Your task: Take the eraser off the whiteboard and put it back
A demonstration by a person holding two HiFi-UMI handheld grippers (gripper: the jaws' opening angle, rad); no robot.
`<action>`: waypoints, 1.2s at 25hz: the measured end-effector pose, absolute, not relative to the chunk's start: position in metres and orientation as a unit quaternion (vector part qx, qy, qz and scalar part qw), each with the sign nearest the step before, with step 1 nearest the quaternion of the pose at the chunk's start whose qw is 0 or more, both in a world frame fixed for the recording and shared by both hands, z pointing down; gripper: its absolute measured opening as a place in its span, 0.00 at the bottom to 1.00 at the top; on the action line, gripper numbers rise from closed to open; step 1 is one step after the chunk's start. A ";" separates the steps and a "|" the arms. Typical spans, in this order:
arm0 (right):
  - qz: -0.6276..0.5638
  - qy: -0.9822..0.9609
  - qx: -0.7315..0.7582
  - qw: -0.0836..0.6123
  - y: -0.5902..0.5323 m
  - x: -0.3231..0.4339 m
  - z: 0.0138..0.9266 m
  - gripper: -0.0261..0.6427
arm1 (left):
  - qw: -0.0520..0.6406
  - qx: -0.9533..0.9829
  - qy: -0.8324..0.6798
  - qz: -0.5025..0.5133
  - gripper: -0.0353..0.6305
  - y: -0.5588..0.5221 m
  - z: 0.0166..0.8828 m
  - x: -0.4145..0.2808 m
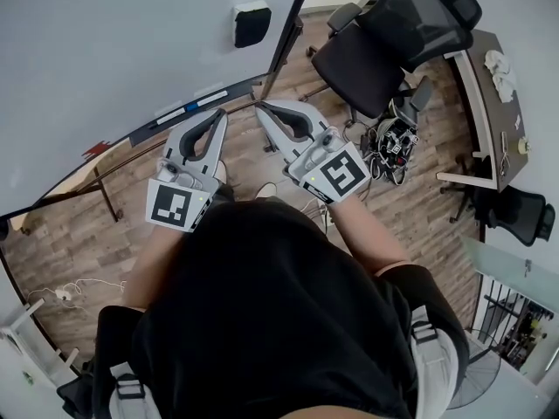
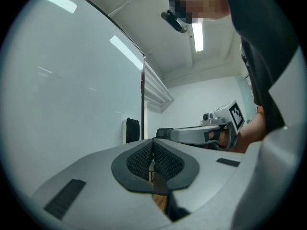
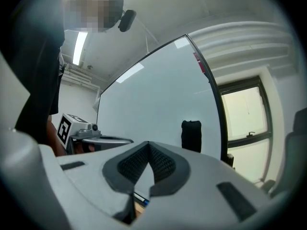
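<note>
The left hand-held gripper (image 1: 218, 116) and right hand-held gripper (image 1: 267, 110), jaws together and empty, pointed toward the whiteboard (image 1: 105, 51) (the eraser (image 1: 251, 24) stuck on it).

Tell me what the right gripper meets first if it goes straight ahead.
The right gripper would probably meet the white whiteboard, just left of the black rectangular eraser on it; depth is unclear.

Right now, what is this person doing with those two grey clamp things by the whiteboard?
A person stands at the whiteboard with a gripper in each hand. The left gripper and right gripper are both shut and empty, pointing toward the board. The black eraser sits on the board ahead of them, and neither gripper is touching it.
</note>
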State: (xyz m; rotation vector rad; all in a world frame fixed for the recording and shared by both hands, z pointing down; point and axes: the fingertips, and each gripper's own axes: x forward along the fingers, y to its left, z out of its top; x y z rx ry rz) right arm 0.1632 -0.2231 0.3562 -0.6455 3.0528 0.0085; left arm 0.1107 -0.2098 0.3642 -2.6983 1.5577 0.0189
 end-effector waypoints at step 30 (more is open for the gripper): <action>0.002 0.973 -0.232 0.008 -0.233 0.157 0.352 0.04 | 0.012 -0.875 0.484 -0.003 0.05 -0.225 0.354 0.103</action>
